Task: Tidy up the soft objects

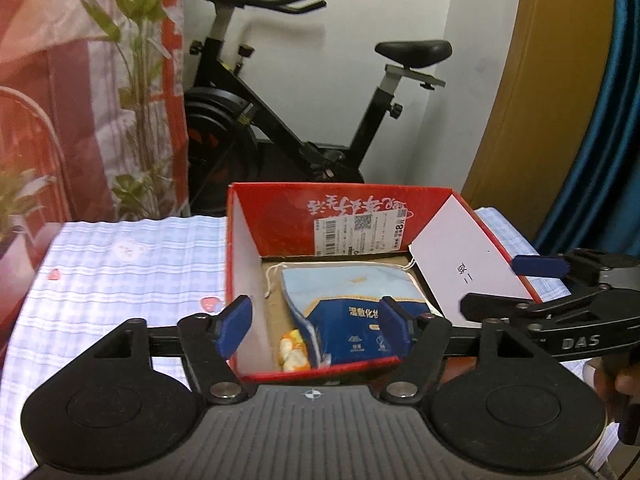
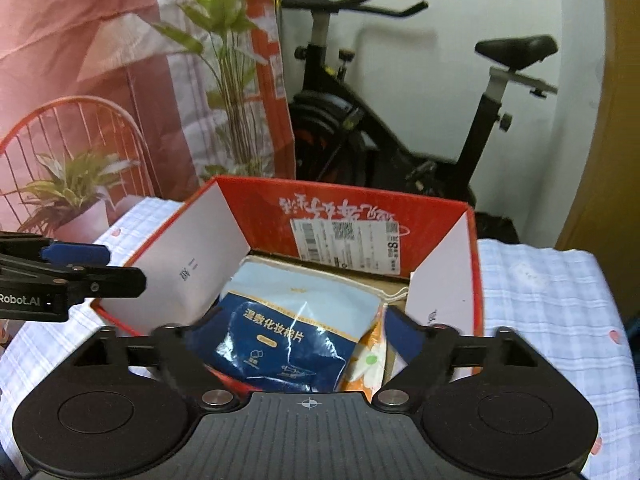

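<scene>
A red cardboard box (image 1: pixel 280 216) stands open on the table; it also shows in the right wrist view (image 2: pixel 476 264). Inside lie a blue cotton-pad pack (image 1: pixel 352 328) (image 2: pixel 288 340), a pale blue drawstring pouch (image 1: pixel 348 280) (image 2: pixel 312 288) and an orange-and-white packet (image 1: pixel 294 354) (image 2: pixel 370 356). My left gripper (image 1: pixel 316 322) is open and empty over the box's near edge. My right gripper (image 2: pixel 304 332) is open, its fingers either side of the blue pack, not closed on it. Each gripper shows in the other's view: right (image 1: pixel 520 284), left (image 2: pixel 100 268).
A light checked cloth (image 1: pixel 120 264) (image 2: pixel 552 300) covers the table. An exercise bike (image 1: pixel 288 92) stands behind the box. Potted plants (image 2: pixel 76 192) and a red wire chair (image 2: pixel 80 128) are at the left. A wooden door (image 1: pixel 540 100) is at the right.
</scene>
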`<state>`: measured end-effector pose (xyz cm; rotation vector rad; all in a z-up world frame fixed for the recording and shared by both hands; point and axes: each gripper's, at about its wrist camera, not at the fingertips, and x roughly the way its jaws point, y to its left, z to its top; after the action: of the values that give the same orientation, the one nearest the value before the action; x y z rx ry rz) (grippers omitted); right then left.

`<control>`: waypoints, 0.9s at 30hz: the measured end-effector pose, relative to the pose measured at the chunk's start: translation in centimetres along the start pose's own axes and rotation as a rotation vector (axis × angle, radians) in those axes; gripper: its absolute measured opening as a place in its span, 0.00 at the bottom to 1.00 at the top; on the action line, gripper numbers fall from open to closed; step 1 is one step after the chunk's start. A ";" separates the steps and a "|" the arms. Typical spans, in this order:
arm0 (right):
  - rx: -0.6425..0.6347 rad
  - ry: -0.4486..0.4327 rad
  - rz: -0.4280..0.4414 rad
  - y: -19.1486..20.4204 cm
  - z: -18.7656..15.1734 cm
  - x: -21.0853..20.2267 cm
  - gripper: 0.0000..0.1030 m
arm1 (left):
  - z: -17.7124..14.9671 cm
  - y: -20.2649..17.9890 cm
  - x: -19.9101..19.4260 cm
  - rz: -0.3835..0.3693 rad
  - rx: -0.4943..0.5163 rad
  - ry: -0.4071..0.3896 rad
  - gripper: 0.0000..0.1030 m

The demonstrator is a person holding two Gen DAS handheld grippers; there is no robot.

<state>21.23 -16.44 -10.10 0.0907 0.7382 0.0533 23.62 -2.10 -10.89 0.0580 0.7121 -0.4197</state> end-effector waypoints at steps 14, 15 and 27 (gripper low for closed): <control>0.031 -0.136 -0.030 1.4 -2.9 -6.4 1.00 | -3.4 -0.6 -5.1 0.061 0.027 -0.074 0.97; 0.023 -0.138 -0.044 1.5 -3.1 -6.6 1.00 | -3.6 -0.6 -5.4 0.063 0.028 -0.076 0.98; 0.012 -0.161 0.004 2.8 -5.9 -8.7 1.00 | -6.5 -0.7 -7.5 0.057 0.018 -0.094 0.98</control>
<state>10.79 -14.02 -8.32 0.1067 0.5779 0.0444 14.23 1.14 -10.90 0.0751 0.6125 -0.3719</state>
